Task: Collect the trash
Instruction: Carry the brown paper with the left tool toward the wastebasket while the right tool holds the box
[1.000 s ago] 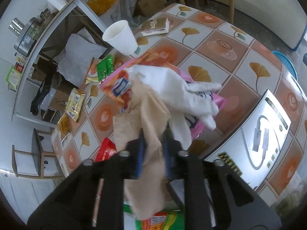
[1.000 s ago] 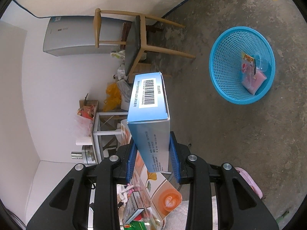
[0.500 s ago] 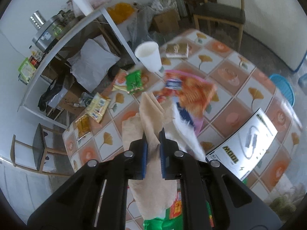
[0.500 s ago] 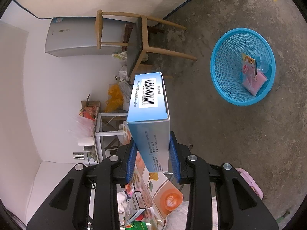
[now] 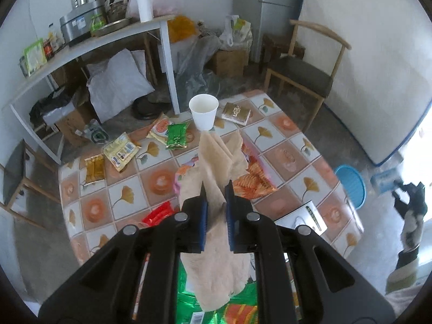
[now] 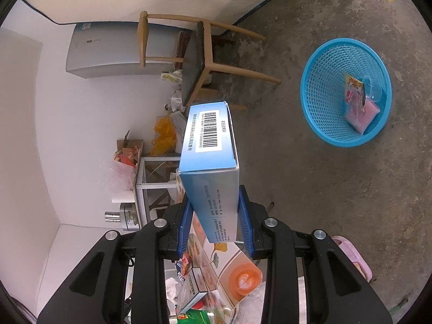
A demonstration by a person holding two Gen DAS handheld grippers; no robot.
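Left tool (image 5: 216,205): pads clamped on a crumpled tan paper napkin (image 5: 216,162). The napkin's top fans up past the fingertips and its tail hangs below them, hiding the counter (image 5: 286,159) directly underneath. Green and red wrappers (image 5: 240,307) at the near edge are mostly covered by the tool body and can't be identified. An orange snack bag (image 5: 253,178) is half hidden behind the napkin. A white box (image 5: 305,218) at the near right edge is cut off by the tool arm.

Mid counter: green packet (image 5: 176,135), yellow packets (image 5: 121,151) toward the left edge. Far edge: white paper cup (image 5: 203,110) upright, with a gold packet (image 5: 236,112) just beside it.

Right tool (image 6: 213,221): pads gripping a blue box (image 6: 209,162) by its lower end, barcode face toward the camera. The box blocks the view straight ahead. Only a corner of the counter shows below it, with a small carton (image 6: 195,286) partly hidden by the tool.

The blue basket (image 6: 345,91) sits on the concrete floor (image 6: 351,202), well apart from the counter. It holds a pink pack (image 6: 361,113), a printed wrapper and something clear that I can't resolve. In the left view the basket shows only as a blurred sliver past the right edge of the counter.
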